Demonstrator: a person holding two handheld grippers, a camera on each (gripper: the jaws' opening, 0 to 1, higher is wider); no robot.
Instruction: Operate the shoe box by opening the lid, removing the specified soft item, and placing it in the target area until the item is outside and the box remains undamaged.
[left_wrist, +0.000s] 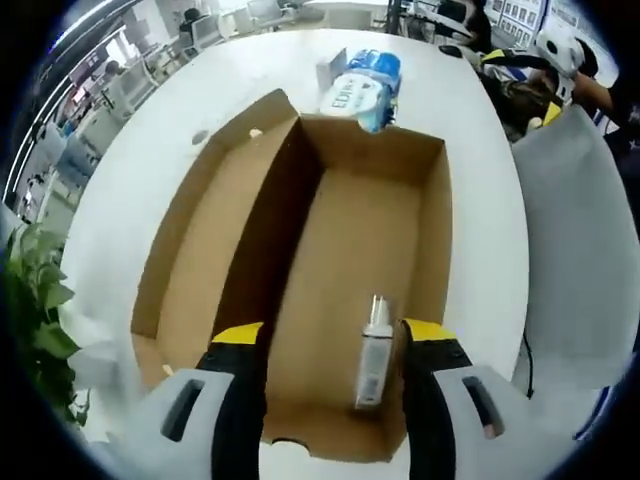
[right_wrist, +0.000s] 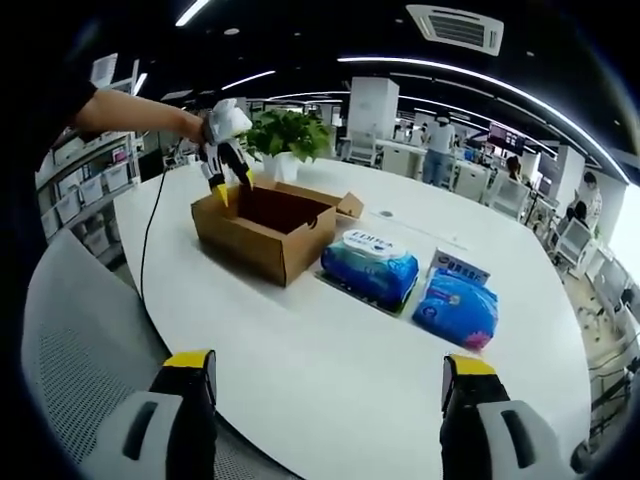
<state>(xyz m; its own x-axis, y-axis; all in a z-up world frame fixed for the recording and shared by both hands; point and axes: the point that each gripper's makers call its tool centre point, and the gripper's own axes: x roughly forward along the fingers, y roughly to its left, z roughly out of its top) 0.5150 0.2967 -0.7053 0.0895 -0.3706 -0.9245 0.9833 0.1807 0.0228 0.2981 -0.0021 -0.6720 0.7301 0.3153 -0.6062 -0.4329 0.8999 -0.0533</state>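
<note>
L hand-held gripper (left_wrist: 325, 345) hanging open over open shoe box (left_wrist: 300, 290), small bottle (left_wrist: 373, 350) inside box. R hand-held gripper (right_wrist: 325, 385) open, well apart from box; wipes packs (right_wrist: 370, 265) lying beside box on desk (right_wrist: 330, 360).

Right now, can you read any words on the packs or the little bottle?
Blue wipes pack beside the cardboard box: there is print on its white top label, too blurred to read for sure.
Second blue pack: no print I can read.
Small white carton behind it: blue lettering, too small.
Bottle lying in the box: label too blurred.
So nothing reads clearly.
</note>
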